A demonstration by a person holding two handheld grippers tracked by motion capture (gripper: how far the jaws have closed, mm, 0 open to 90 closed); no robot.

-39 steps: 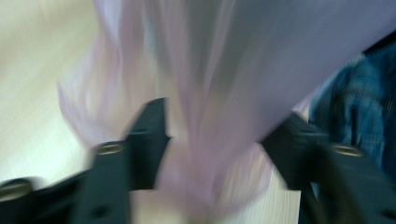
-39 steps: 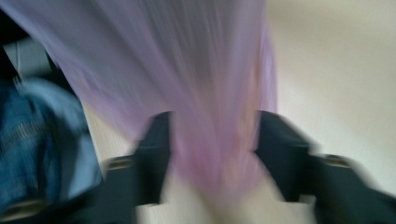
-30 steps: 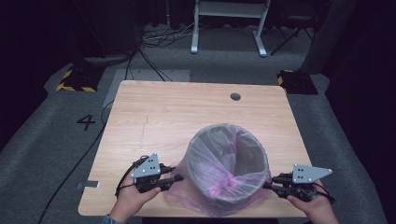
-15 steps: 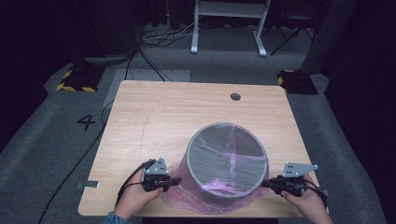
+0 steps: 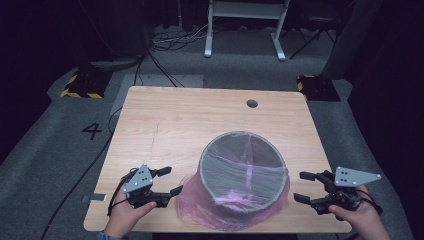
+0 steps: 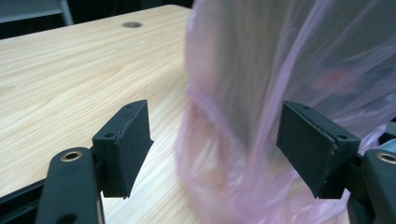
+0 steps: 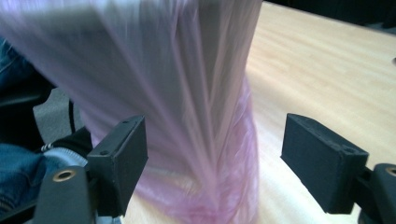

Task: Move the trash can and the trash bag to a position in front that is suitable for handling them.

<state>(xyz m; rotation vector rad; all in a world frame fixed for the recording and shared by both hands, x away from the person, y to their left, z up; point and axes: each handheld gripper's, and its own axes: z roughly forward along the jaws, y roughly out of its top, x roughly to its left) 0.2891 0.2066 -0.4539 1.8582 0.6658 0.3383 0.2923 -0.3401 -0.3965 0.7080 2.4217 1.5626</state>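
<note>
Jaws wide apart on both sides, and they have just been opening! Left gripper point(image 5: 167, 181) sits off the near-left of the grey bin point(image 5: 243, 175), nothing pinched; in the left gripper view the pink plastic bag point(image 6: 289, 84) hangs loose between the pads without being pressed. Right gripper point(image 5: 304, 186) is released too, just off the bin's right side, its pads clear of the film. Bin stands upright near the front edge of the wooden table point(image 5: 175, 125), the pink bag slumped down around its base point(image 5: 200, 207) and partly draped inside.
</note>
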